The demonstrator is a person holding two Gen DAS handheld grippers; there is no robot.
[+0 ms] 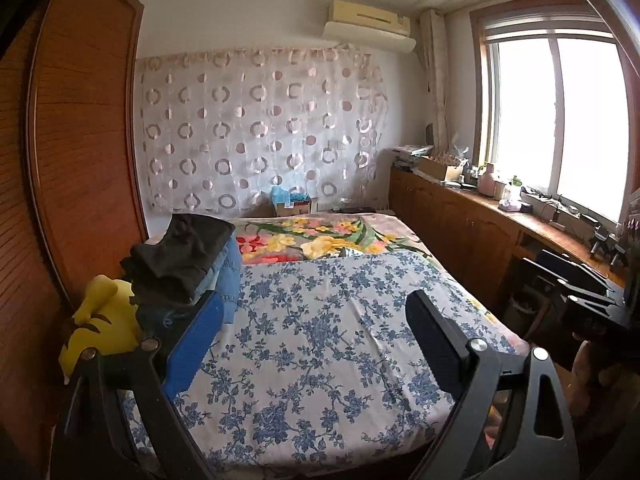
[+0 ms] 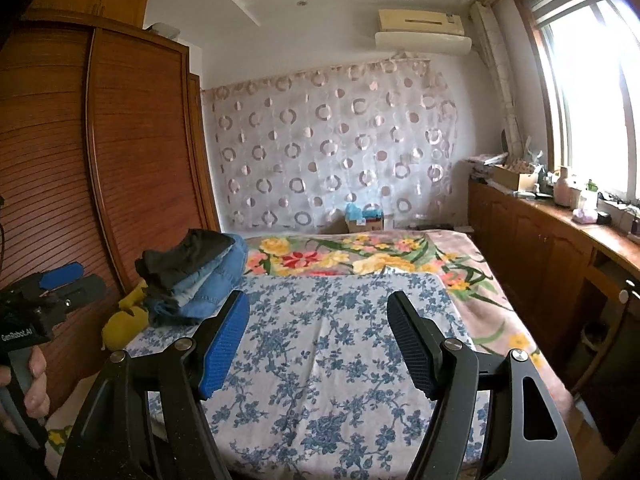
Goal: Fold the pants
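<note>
Blue-floral sheet [image 1: 320, 340] spread flat across bed. Stack of folded pants [image 1: 188, 264] at far-left edge, dark pair on top, denim beneath, beside yellow plush [image 1: 100, 320]. Left gripper [image 1: 316, 332] wide, holding nothing. Right gripper [image 2: 320, 336] likewise wide, holding nothing, above sheet.

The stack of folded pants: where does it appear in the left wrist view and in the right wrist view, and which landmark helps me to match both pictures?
Left wrist view: the stack of folded pants lies left of centre, on the bed's left edge, above the yellow plush toy.
Right wrist view: the stack lies left of centre, behind the blue finger pad.
Shared landmark: the air conditioner high on the far wall.
</note>
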